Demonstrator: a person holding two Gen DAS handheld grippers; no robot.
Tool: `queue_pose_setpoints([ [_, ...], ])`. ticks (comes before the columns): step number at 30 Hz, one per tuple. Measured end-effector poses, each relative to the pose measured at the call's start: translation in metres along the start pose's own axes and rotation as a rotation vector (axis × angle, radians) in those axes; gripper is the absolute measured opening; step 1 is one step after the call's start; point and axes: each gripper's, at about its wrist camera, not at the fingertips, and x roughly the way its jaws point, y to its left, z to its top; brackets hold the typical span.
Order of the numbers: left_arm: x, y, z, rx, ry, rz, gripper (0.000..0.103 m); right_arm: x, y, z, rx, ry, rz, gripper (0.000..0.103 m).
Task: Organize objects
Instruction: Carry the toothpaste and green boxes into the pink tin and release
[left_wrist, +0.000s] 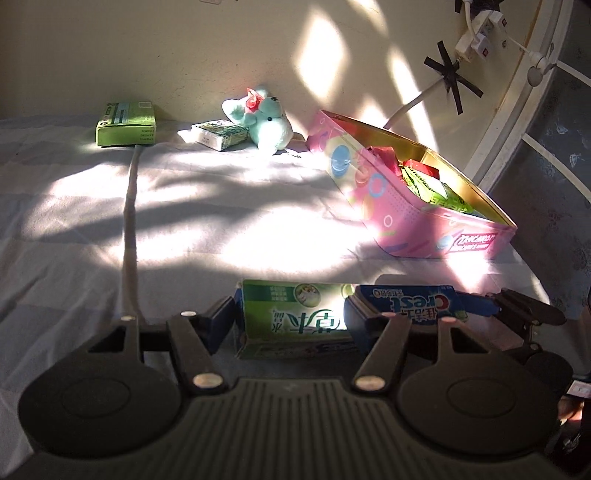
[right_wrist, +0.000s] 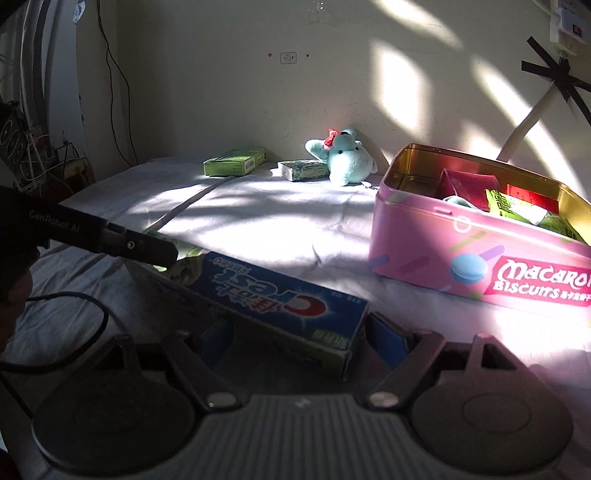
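A long Crest toothpaste box (left_wrist: 306, 314), green and blue, lies on the cloth-covered table (left_wrist: 221, 229). My left gripper (left_wrist: 286, 321) is open, with the green end of the box between its fingers. My right gripper (right_wrist: 299, 339) is open around the blue end of the same box (right_wrist: 273, 295); the left gripper's finger (right_wrist: 147, 249) touches the far end. A pink Macaron Biscuits tin (left_wrist: 391, 206) stands open to the right, holding red and green packets; it also shows in the right wrist view (right_wrist: 443, 254).
A teal plush toy (left_wrist: 264, 118), a small green-white box (left_wrist: 219, 134) and a green box (left_wrist: 125, 123) sit by the back wall; they also show in the right wrist view: toy (right_wrist: 345, 157), small box (right_wrist: 303, 170), green box (right_wrist: 236, 161). A cable (right_wrist: 66, 317) lies at left.
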Motion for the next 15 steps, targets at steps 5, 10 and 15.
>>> queue_pose_setpoints([
  [5,0.002,-0.044,0.045,0.075,-0.081,-0.082,0.066,-0.048,-0.033,0.019,-0.002,-0.189,-0.106,0.081],
  [10,0.026,-0.095,0.089,0.147,-0.149,-0.124,0.067,-0.065,-0.079,0.050,0.019,-0.279,-0.192,0.081],
  [15,0.073,-0.126,0.110,0.193,-0.107,-0.123,0.067,-0.045,-0.136,0.066,0.029,-0.237,-0.242,0.081],
])
